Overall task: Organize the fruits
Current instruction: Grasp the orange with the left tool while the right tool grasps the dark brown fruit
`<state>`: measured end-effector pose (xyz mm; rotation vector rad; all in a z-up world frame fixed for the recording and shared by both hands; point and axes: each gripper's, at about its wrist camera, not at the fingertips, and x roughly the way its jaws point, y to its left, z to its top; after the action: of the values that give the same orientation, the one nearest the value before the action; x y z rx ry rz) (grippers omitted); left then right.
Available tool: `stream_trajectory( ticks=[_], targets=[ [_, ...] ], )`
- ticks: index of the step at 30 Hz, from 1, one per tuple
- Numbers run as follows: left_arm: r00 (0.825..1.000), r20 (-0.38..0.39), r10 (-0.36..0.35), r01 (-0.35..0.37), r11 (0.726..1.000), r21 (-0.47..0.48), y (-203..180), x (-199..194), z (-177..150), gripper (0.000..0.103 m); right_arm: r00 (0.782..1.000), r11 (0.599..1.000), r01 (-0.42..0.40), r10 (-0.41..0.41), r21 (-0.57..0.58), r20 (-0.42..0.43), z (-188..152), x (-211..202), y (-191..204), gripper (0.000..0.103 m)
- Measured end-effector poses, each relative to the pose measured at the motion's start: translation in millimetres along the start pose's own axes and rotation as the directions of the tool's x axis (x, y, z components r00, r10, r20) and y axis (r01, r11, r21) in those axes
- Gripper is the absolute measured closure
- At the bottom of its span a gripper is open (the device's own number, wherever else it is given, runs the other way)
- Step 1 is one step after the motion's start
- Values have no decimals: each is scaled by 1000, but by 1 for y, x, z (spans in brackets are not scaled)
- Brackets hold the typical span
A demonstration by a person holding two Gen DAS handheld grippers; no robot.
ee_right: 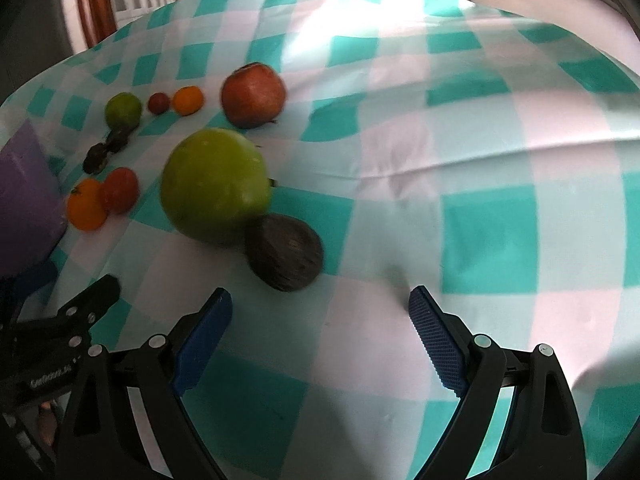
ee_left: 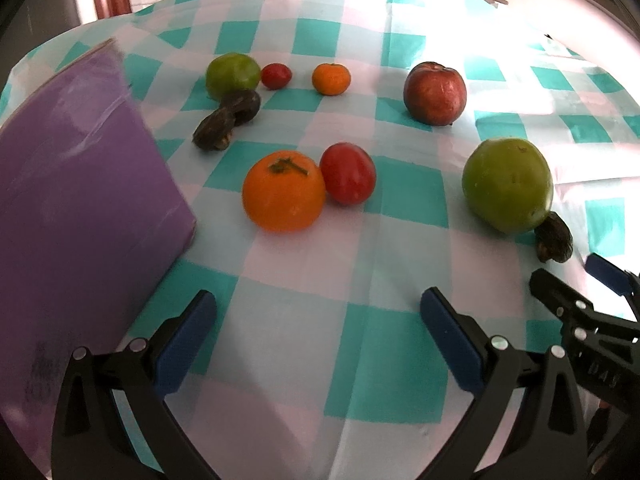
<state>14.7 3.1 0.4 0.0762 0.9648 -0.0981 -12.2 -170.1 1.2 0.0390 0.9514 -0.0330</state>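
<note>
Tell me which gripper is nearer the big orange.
Left. The left gripper faces the big orange just ahead; the right gripper sits farther off, by the dark avocado.

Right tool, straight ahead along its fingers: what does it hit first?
Probably the dark avocado, just left of the open right tool's centre line on the checked tablecloth. The big green apple sits behind it; depth is unclear.
</note>
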Motion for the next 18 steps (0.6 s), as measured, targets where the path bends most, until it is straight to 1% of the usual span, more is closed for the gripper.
stream_trajectory(
  ticks=[3,7,12,18],
  targets=[
    [1000,-1,-11,11,1000,17,1,7,9,1,1000,999,-18,18,-29,1,6,4,5,17],
    [1000,-1,-14,14,1000,21,2,17,24,1,999,998,-37,38,-48,11,15,8,8,24],
    [999,1,-34,33,998,60,-5,24,34,2,998,995,-60,61,-75,9,23,14,11,24],
    [999,13,-31,30,998,60,-6,30,45,10,996,990,-90,92,-110,13,25,14,12,37]
  ],
)
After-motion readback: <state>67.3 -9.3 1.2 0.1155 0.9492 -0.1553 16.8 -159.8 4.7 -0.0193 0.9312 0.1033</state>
